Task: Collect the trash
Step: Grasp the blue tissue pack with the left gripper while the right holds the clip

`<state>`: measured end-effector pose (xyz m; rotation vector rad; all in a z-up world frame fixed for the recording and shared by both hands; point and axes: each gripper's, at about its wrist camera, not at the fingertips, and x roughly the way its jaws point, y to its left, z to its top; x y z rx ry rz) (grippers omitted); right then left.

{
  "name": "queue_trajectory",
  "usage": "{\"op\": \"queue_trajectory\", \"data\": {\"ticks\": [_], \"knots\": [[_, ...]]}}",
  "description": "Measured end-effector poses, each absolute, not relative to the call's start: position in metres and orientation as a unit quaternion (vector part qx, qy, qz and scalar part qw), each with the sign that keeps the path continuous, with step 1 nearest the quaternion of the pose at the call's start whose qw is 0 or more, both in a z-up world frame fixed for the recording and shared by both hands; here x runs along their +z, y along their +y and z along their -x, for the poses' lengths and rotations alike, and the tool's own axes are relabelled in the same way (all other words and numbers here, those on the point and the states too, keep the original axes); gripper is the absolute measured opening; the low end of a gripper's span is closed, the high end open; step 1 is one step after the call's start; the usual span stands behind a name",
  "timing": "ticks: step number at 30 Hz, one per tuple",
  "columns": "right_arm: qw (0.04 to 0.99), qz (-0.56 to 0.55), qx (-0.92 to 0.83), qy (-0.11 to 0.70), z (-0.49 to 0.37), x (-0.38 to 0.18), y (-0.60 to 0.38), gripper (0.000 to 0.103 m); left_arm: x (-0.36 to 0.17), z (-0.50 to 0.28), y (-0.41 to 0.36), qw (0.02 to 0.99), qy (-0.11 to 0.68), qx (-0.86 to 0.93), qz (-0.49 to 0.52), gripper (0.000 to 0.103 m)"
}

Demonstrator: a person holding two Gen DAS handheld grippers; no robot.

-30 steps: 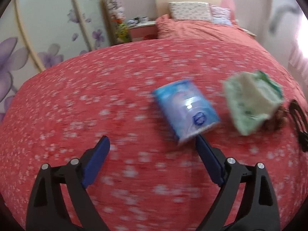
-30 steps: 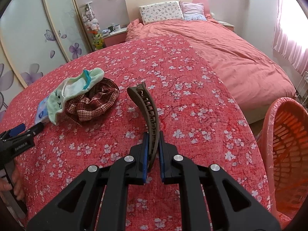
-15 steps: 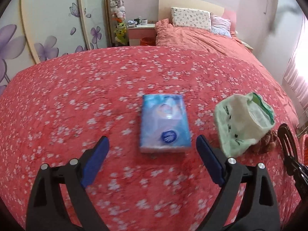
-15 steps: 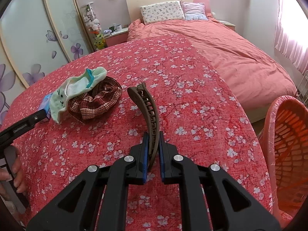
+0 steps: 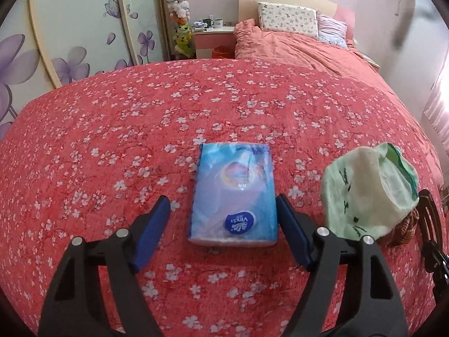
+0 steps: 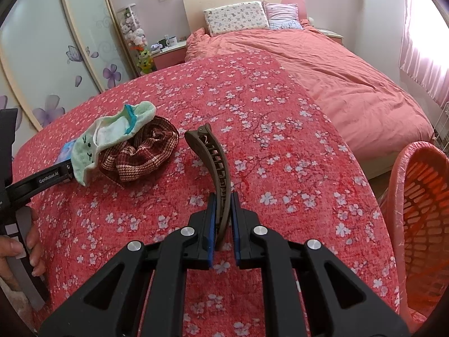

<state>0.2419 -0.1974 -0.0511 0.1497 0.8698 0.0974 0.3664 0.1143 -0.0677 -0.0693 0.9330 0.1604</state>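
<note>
A blue tissue pack [image 5: 234,193] lies on the red flowered tablecloth [image 5: 112,146]. My left gripper [image 5: 223,210] is open, its fingers on either side of the pack's near end. My right gripper [image 6: 223,213] is shut on a brown hair clip [image 6: 213,157] and holds it upright over the cloth. A pale green cat-face sock [image 5: 364,191] lies to the right of the pack, on a brown plaid scrunchie [image 6: 140,151]. The sock also shows in the right wrist view [image 6: 109,137].
An orange plastic basket [image 6: 421,224] stands off the table's right edge. A bed with a pink cover [image 6: 322,64] lies beyond the table. A wardrobe with flower prints [image 5: 70,42] and a nightstand [image 5: 213,39] stand at the back left.
My left gripper has moved forward, so the tissue pack now lies between its open fingers. The right gripper has barely moved and still holds the hair clip.
</note>
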Motion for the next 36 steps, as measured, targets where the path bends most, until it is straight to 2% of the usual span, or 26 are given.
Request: {"op": "queue_trajectory", "data": {"ticks": [3,6,8,9,10,12,24,36], "knots": [[0.903,-0.081,0.055,0.417,-0.245,-0.047,-0.196,0.030,-0.067,-0.368,0.114,0.891,0.447,0.074,0.032,0.066],[0.906,-0.079,0.054,0.413,-0.249,-0.044,-0.192,0.031,-0.065,-0.368,0.114,0.892,0.445,0.071,0.033,0.054],[0.906,-0.074,0.049,0.413,-0.254,-0.045,-0.189,0.031,-0.064,-0.367,0.114,0.892,0.445,0.070,0.033,0.052],[0.906,-0.071,0.047,0.414,-0.256,-0.045,-0.187,0.030,-0.064,-0.367,0.114,0.893,0.444,0.069,0.034,0.052],[0.906,-0.069,0.046,0.416,-0.258,-0.047,-0.186,0.021,-0.064,-0.367,0.114,0.893,0.443,0.068,0.033,0.052],[0.905,-0.062,0.042,0.420,-0.259,-0.049,-0.183,0.012,-0.063,-0.365,0.115,0.894,0.441,0.063,0.036,0.051],[0.912,-0.095,0.039,0.397,-0.224,-0.033,-0.211,0.012,-0.057,-0.325,0.128,0.901,0.429,0.027,0.048,0.051],[0.937,-0.125,0.022,0.327,-0.170,0.014,-0.247,0.012,0.004,-0.268,0.077,0.924,0.380,-0.033,0.024,0.051]]}}
